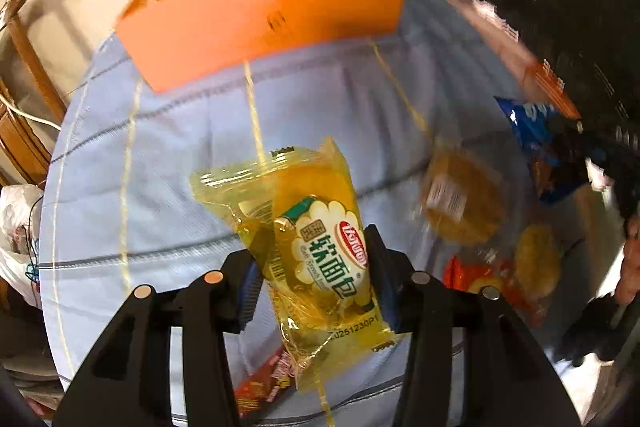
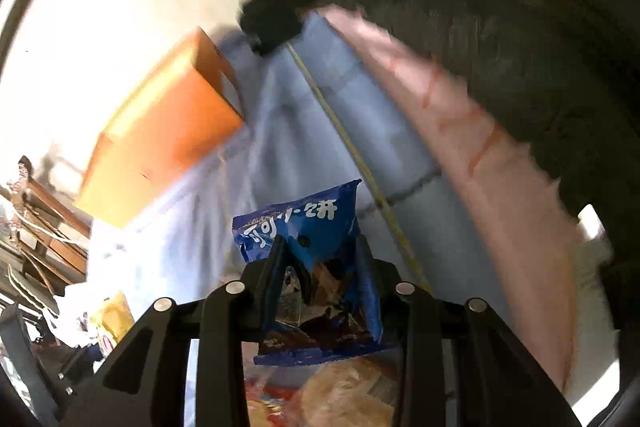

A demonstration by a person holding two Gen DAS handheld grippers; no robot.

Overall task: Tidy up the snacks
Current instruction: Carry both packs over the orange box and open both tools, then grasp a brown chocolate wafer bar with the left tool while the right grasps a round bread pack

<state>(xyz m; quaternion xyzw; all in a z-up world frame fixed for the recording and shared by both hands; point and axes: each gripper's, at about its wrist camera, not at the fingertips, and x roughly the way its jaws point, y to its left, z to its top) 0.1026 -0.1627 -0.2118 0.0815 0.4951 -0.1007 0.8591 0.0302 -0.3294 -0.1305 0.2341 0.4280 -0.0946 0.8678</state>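
Note:
My left gripper [image 1: 314, 257] is shut on a yellow soft-bread packet [image 1: 316, 247], held lifted over the light blue tablecloth [image 1: 192, 131]. An orange box [image 1: 264, 15] stands open at the far edge of the table in the left wrist view. My right gripper [image 2: 320, 255] is shut on a blue cookie packet [image 2: 320, 267], its fingers pinching the packet's middle. The same orange box [image 2: 160, 135] lies to the upper left in the right wrist view. More snacks lie at the right: a round yellow pastry pack [image 1: 464, 203], a blue packet [image 1: 532, 127], an orange wrapper [image 1: 480, 279].
A red wrapper [image 1: 264, 383] lies under the left gripper. A pink cloth [image 2: 472, 147] runs along the table's right side beside a dark mesh chair [image 1: 560, 7]. Wooden furniture [image 1: 24, 107] and a white bag [image 1: 16, 211] stand off the table's left edge.

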